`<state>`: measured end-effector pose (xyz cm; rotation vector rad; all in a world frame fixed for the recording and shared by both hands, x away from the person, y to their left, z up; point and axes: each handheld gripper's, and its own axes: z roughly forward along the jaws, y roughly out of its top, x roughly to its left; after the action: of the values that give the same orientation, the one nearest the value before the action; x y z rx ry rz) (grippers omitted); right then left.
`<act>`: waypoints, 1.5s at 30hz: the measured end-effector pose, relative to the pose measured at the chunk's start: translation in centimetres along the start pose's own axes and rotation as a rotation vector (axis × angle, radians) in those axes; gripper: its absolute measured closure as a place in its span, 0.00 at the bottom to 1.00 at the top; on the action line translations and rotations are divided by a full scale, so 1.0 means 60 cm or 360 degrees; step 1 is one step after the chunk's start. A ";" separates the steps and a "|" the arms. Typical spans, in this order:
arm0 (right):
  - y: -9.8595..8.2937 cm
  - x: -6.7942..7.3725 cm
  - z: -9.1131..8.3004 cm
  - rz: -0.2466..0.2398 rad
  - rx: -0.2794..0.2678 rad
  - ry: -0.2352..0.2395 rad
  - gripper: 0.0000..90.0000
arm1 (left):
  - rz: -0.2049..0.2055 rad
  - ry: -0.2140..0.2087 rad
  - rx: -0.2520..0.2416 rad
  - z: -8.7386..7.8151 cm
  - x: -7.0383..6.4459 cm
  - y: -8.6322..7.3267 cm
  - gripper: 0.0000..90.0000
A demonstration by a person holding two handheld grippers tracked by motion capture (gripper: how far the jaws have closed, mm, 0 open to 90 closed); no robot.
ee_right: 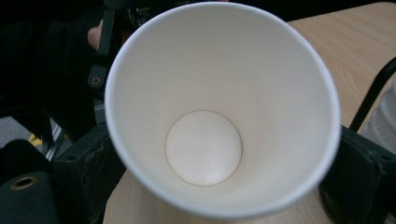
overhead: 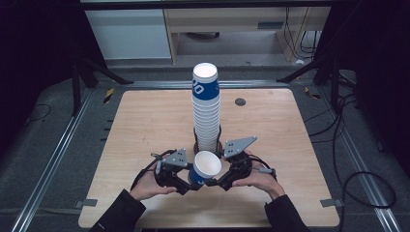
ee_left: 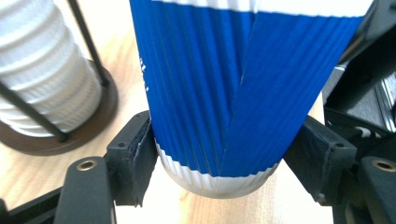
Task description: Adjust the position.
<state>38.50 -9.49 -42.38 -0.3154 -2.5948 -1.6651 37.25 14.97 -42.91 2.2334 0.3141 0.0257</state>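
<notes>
A single blue paper cup (overhead: 207, 165) with a white inside hangs tilted just above the wooden table (overhead: 145, 125), near its front. My left gripper (overhead: 187, 185) is shut on the cup's lower wall; in the left gripper view its pads (ee_left: 140, 158) press the ribbed blue cup (ee_left: 224, 93) near the base. My right gripper (overhead: 216, 182) meets the cup from the right. In the right gripper view I look straight into the cup (ee_right: 219, 93), with the right gripper (ee_right: 224, 172) closed on both sides of it. Behind stands a tall stack of cups (overhead: 206, 111).
The stack sits in a dark round wire holder (ee_left: 93, 126) at the table's middle, close behind both grippers. A small grey disc (overhead: 240, 102) lies at the back right of the table. Metal rails and cables run on the floor either side.
</notes>
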 end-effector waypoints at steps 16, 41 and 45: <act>0.004 -0.007 -0.004 0.0140 -0.0315 0.0036 0.16 | -0.0066 0.0051 -0.0195 0.002 -0.008 0.004 0.32; 0.005 -0.006 -0.028 0.0090 -0.0387 -0.0061 0.24 | -0.0090 0.0078 -0.0180 -0.004 -0.005 -0.001 0.28; 0.004 -0.012 -0.049 0.0107 -0.0396 -0.0138 0.23 | -0.0112 0.0118 -0.0165 -0.013 0.002 -0.006 0.27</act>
<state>39.05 -12.15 -41.06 -0.4889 -2.4031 -1.9942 37.18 15.81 -42.72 2.1208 0.4221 0.0857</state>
